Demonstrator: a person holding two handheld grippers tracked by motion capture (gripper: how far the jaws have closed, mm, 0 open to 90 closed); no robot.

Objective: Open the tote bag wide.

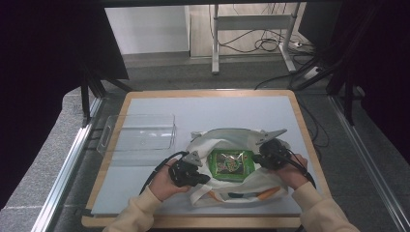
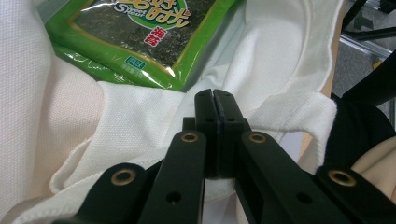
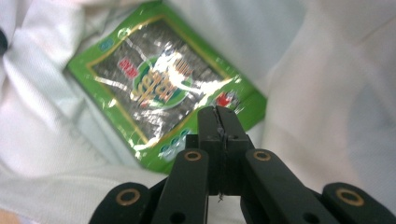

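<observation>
A white cloth tote bag (image 1: pixel 261 186) lies open on the table, with a green seaweed snack packet (image 1: pixel 232 164) flat inside it. My left gripper (image 1: pixel 205 178) rests at the bag's left rim, its jaws shut. In the left gripper view the shut left gripper (image 2: pixel 215 100) lies over folds of the bag (image 2: pixel 140 116), just short of the packet (image 2: pixel 140 28); no cloth shows between the tips. My right gripper (image 1: pixel 256 158) is at the bag's right side, also shut. In the right gripper view the right gripper (image 3: pixel 218 119) hovers over the packet's (image 3: pixel 159 88) near corner, with the bag's (image 3: pixel 327 93) cloth around it.
A clear plastic bin (image 1: pixel 140 133) stands on the table's left side, behind my left hand. The grey mat (image 1: pixel 217 108) runs to the wooden table edge on all sides. Orange shapes (image 1: pixel 268 193) show at the bag's front edge. Desk legs and cables are on the floor beyond.
</observation>
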